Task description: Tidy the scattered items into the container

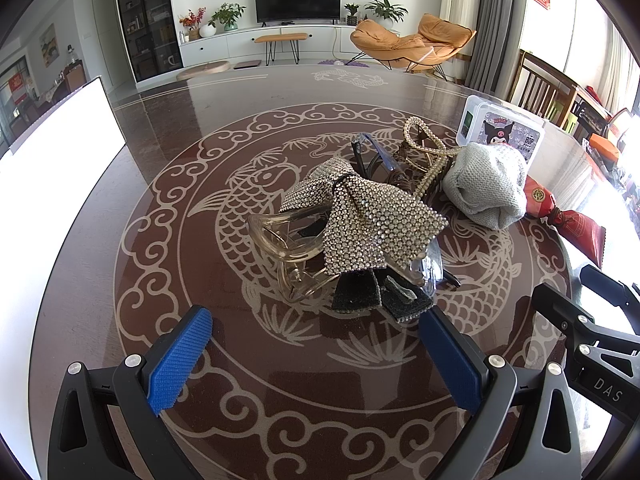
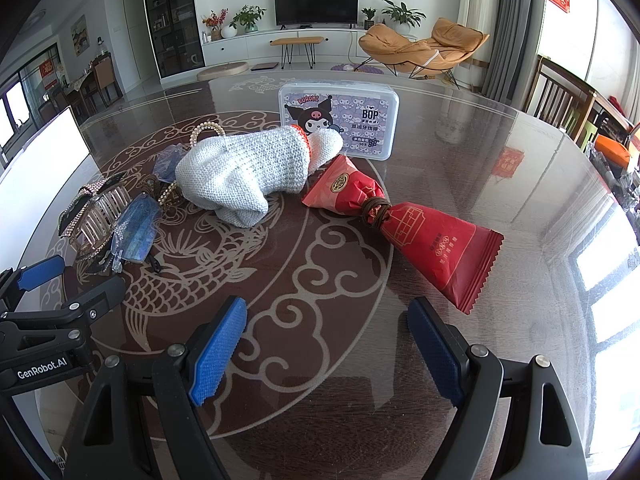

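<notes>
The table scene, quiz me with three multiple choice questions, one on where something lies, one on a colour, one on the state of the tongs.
1. Where does the knit glove lie?
A. on the table, in front of the floss box
B. inside the box
C. in the right tongs

2. What colour is the twisted snack packet?
A. green
B. red
C. white

3. How are the left tongs?
A. shut on the rhinestone bow
B. out of view
C. open, holding nothing

Key: 1 A, it rests on the glass before the box; 2 B, the wrapper is red; 3 C, the jaws stand apart short of the bow.
</notes>
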